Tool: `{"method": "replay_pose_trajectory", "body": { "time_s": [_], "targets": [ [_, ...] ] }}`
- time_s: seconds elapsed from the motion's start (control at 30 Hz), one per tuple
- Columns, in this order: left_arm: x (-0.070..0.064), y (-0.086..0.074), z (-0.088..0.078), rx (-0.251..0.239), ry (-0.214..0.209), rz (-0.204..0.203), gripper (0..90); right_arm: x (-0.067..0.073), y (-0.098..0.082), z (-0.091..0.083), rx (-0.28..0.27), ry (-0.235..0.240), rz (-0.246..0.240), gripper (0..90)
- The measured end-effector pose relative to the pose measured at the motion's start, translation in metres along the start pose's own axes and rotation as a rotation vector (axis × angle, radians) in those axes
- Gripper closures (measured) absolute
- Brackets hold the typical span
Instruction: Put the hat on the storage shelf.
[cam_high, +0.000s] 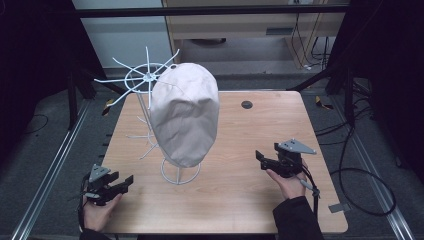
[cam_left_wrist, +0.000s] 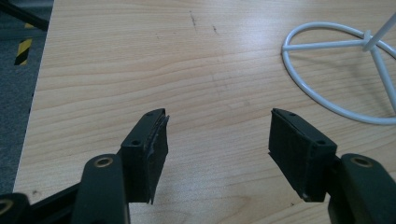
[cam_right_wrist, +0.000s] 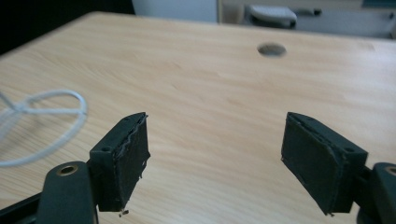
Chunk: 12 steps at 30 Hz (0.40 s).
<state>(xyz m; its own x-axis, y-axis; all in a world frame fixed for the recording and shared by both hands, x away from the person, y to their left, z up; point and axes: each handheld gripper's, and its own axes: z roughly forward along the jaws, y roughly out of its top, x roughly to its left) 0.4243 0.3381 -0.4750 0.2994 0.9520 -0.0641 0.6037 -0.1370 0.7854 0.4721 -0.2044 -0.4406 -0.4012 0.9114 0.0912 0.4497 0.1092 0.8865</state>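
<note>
A beige cap sits on the white wire stand at the middle of the desk. My left gripper hovers near the stand's left, fingers spread wide and empty. My right gripper hovers right of the stand, likewise wide and empty.

The right hand-held gripper rises from the bottom edge with its two black jaws spread wide and nothing between them; the pad on the left jaw has a ragged, frayed edge. Beneath them lies the light wood-grain surface. At the left edge, resting on the wood, curves a blurred white wire ring base with thin spokes meeting inside it. Far back, a small round dark hole is set into the wood. Beyond the far edge stand pale, out-of-focus furnishings.
</note>
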Motion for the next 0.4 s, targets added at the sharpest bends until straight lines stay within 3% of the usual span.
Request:
{"method": "replay_pose_trajectory", "body": {
  "time_s": [0.2,0.4],
  "targets": [
    [0.0,0.0,0.002,0.001,0.009,0.005,36.6,-0.02,-0.018,0.011,0.066,-0.069,0.0,22.8],
    [0.001,-0.001,0.006,0.011,0.011,0.018,30.3,-0.038,-0.031,0.015,0.14,-0.138,0.02,21.0]
  ]
}}
